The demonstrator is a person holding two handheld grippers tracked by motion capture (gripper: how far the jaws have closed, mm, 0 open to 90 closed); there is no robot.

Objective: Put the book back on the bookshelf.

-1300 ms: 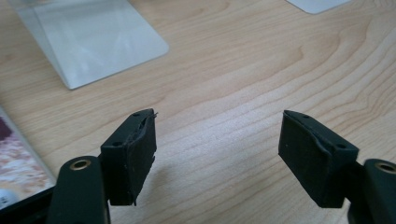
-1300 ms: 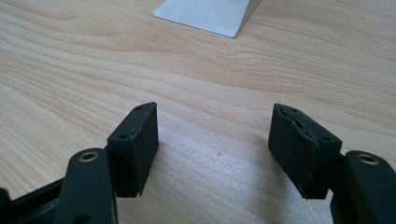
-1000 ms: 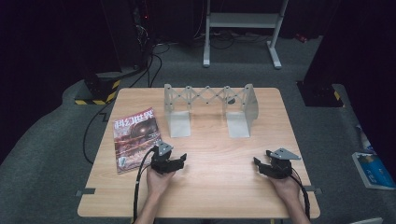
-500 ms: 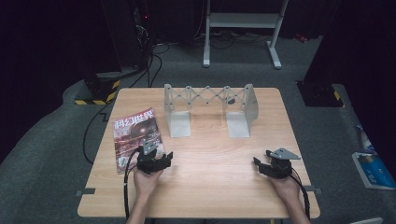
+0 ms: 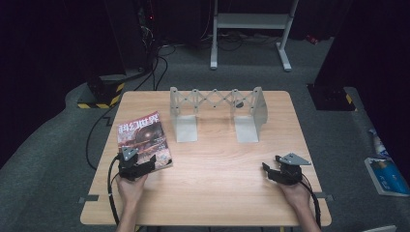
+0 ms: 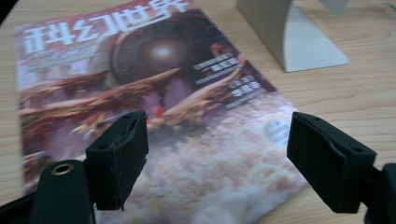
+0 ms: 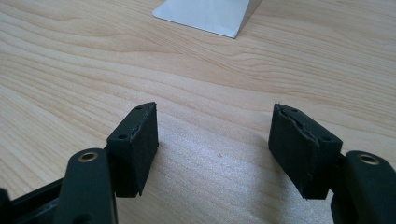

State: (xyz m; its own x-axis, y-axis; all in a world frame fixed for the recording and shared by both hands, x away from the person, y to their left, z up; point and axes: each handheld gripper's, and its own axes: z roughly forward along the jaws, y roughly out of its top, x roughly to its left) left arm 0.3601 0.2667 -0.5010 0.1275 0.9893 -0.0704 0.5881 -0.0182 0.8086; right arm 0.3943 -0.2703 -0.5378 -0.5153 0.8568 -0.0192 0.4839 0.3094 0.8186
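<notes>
Your left gripper (image 6: 217, 140) is hovering over the magazine (image 6: 140, 93), jaws just widening, seemingly untouched; your right gripper (image 7: 215, 140) is gaping over bare table (image 7: 70, 70)

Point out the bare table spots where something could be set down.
The widest free patch is the wood between the left gripper and right gripper, in front of the grey bookend rack. A smaller patch lies between the rack's two feet. The table's left side is crowded: the magazine lies there under the left gripper.

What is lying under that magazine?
The magazine lies flat on the wooden table; bare wood shows around its edges. Whatever might be beneath its cover is hidden.
</notes>
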